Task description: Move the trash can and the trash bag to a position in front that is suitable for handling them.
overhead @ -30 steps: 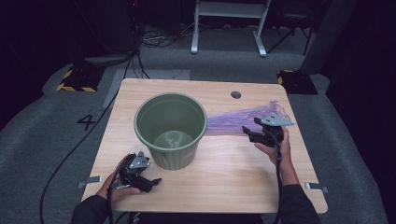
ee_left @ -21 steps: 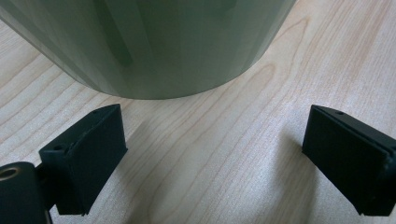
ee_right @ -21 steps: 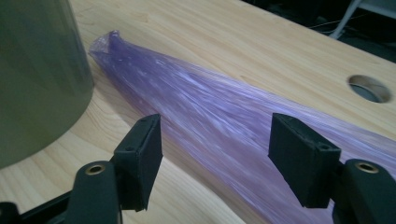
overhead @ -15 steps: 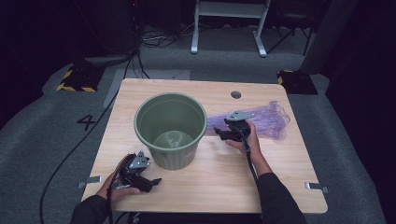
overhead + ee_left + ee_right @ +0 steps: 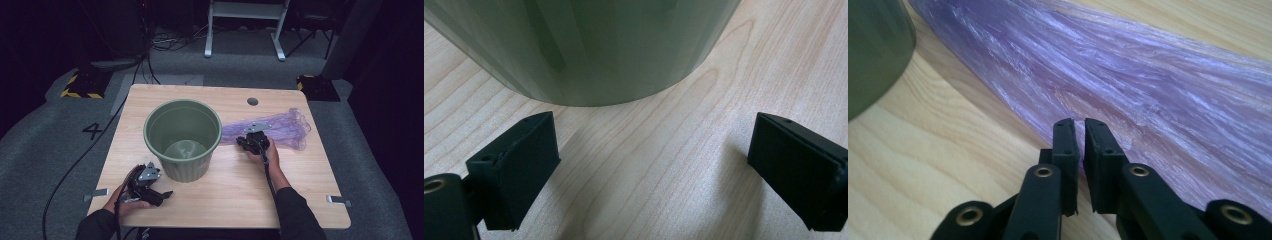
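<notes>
Right now the right gripper (image 5: 246, 143) is sitting low over the near edge of a purple plastic bag (image 5: 280, 127), which is lying flat and stretched out on the wooden table (image 5: 235, 195), running from just beside the green bucket (image 5: 182, 137) toward the table's far right side. In the right gripper view the two black jaws of that gripper (image 5: 1079, 131) are standing almost pressed together, with a thin slit between them, and they have just been closing. Their tips are resting at the edge of the bag (image 5: 1128, 75); whether any film is caught in the slit I cannot tell. The bucket's (image 5: 873, 50) dark side is showing at the upper left of that view, near the bag's narrow end.

The left gripper (image 5: 162, 194) is resting on the table at the near left, held in the person's left hand (image 5: 122, 202), just in front of the bucket's base. In the left gripper view its jaws are spread wide with bare wood (image 5: 649, 165) between them, holding nothing, and the bucket's (image 5: 584, 45) ribbed wall is rising close ahead of them without touching them.

The bucket is standing upright near the middle of the table.
</notes>
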